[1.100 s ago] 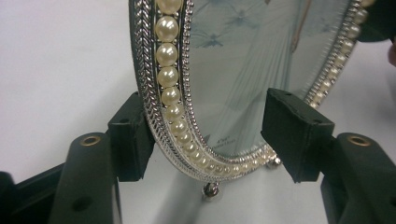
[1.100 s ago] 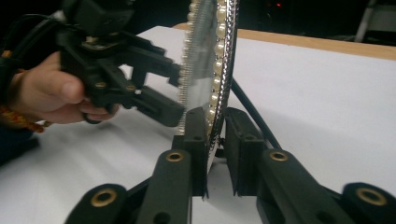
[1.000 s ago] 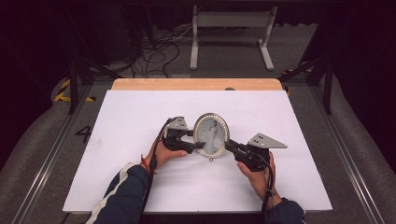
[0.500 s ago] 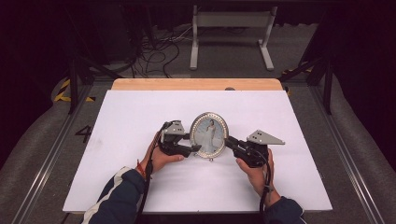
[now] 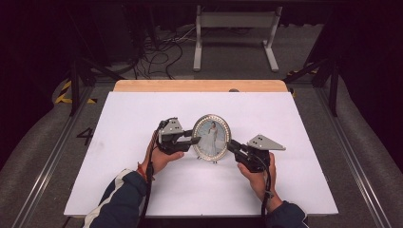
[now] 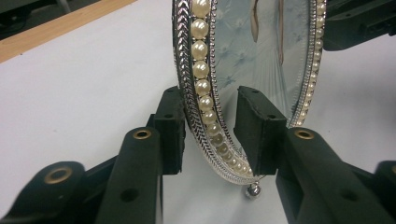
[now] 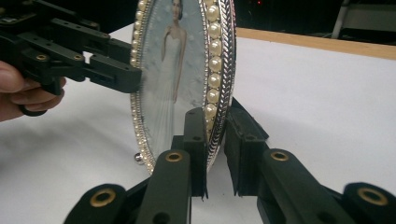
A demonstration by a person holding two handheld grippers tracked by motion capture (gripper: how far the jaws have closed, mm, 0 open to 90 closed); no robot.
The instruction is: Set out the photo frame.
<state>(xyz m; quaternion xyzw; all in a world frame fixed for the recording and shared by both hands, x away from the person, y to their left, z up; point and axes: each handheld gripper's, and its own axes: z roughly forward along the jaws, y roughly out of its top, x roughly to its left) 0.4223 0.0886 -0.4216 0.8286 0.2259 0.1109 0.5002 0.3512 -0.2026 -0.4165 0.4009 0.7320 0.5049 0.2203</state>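
on the white tabletop (image 5: 142, 156), the oval pearl-rimmed silver photo frame (image 5: 211, 137) stands upright, long axis vertical, facing the person; left gripper (image 6: 210, 126), just closing, straddles its rim, right gripper (image 7: 217, 140) clamps its opposite edge.

overhead view, two close claw-cams

High view: white table (image 5: 142, 142) bright and evenly lit from above; floor and background beyond it fall off to near black. Shadows under the hands are soft and short. Image slightly soft overall, fine detail lost.
Left gripper view: sharp on the pearl rim of the photo frame (image 6: 201, 88); glass shows pale glare, black jaws at the bottom edge slightly soft.
Right gripper view: frame rim crisp, soft grey shadow on the table at left, background dark and blurred.
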